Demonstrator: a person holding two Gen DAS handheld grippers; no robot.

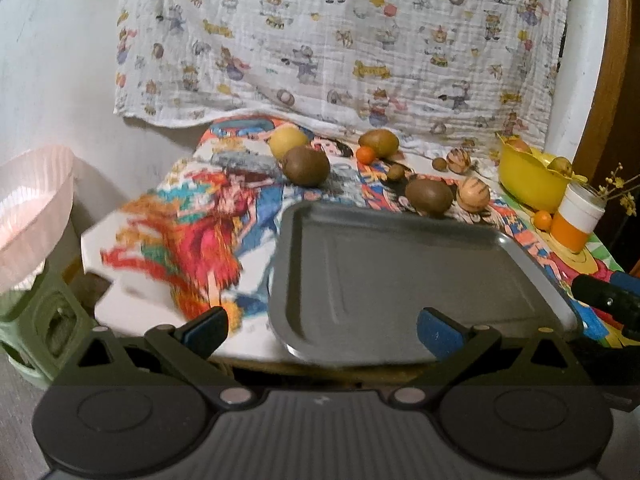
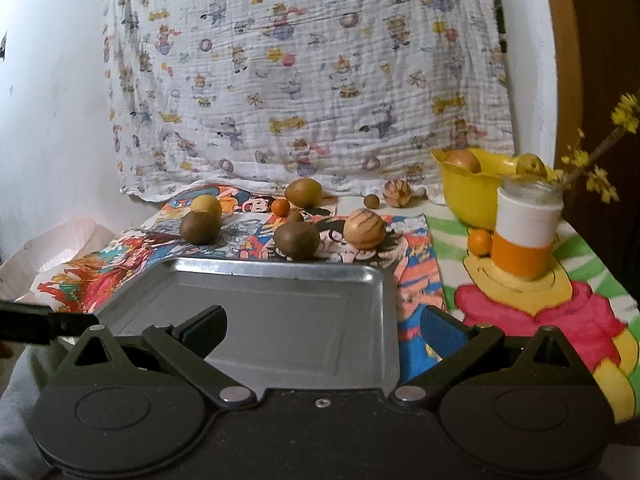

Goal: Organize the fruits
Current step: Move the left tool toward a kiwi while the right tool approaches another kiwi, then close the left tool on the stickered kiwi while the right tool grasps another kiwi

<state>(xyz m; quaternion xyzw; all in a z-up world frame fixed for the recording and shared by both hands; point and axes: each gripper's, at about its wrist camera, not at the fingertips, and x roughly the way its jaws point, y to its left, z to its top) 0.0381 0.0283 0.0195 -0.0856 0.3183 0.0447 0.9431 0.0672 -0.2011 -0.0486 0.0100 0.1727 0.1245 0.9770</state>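
Observation:
An empty metal tray (image 1: 400, 276) (image 2: 280, 308) lies on the colourful cloth at the table's near edge. Behind it lie several fruits: a brown kiwi (image 1: 306, 166) (image 2: 200, 229), a yellow lemon (image 1: 288, 141) (image 2: 206, 205), another kiwi (image 1: 429, 195) (image 2: 296, 241), a striped round fruit (image 1: 473, 194) (image 2: 365, 228), a greenish fruit (image 1: 379, 142) (image 2: 303, 192) and a small orange (image 1: 366, 155) (image 2: 280, 206). My left gripper (image 1: 322, 330) is open and empty above the tray's near rim. My right gripper (image 2: 324, 332) is open and empty over the tray's near right corner.
A yellow bowl (image 1: 532, 176) (image 2: 472, 192) with fruit stands at the back right. An orange-and-white jar (image 1: 576, 216) (image 2: 526, 232) with yellow flowers stands before it, a small orange (image 2: 479, 241) beside it. A pink basket (image 1: 32, 216) sits left of the table. A patterned cloth hangs behind.

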